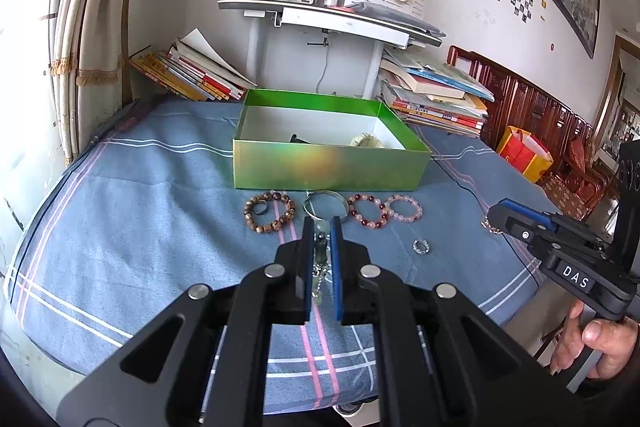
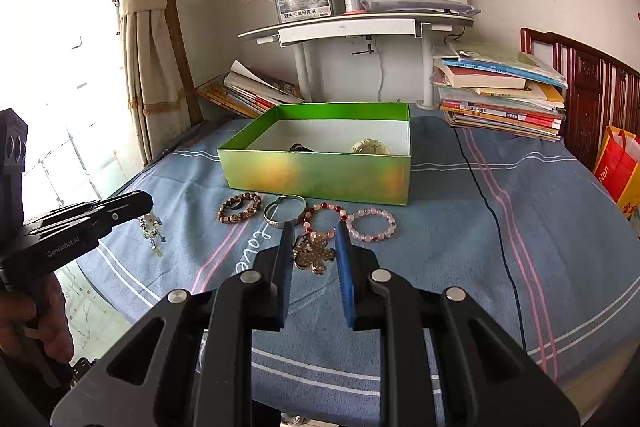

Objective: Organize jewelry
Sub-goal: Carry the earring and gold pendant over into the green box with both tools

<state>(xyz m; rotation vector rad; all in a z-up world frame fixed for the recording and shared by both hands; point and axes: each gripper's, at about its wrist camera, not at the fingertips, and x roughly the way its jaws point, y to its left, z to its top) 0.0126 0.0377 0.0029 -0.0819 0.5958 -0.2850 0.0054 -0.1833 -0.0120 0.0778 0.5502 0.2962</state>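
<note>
Left gripper (image 1: 322,223) fills the foreground of the left wrist view, its blue pads pressed onto a dangling charm pendant (image 1: 320,247) of pale beads and metal links, lifted clear of the blue striped cloth (image 1: 140,211). Beyond it, in a row just before the green box (image 1: 328,167): wooden bead bracelet (image 1: 270,213) with a dark ring (image 1: 260,209) inside its loop, silver bangle (image 1: 325,203), red-and-pink bead bracelet (image 1: 368,211), pink bead bracelet (image 1: 404,207). A small clear ring (image 1: 421,247) lies apart, nearer the right side. Box already holds two items, probably a dark clip and a pale piece; too low behind the wall to identify.

Right wrist view: right gripper (image 2: 314,247) stands spread, fingers either side of a gold flower brooch (image 2: 315,253) resting on the cloth, not yet closed on it. The pendant hangs from the left tool at far left.

Handling judgement: pendant is light, limp, prone to swing; hold high on the chain. Brooch is stiff, thin, possibly slippery; pinch across its petals' edges.
</note>
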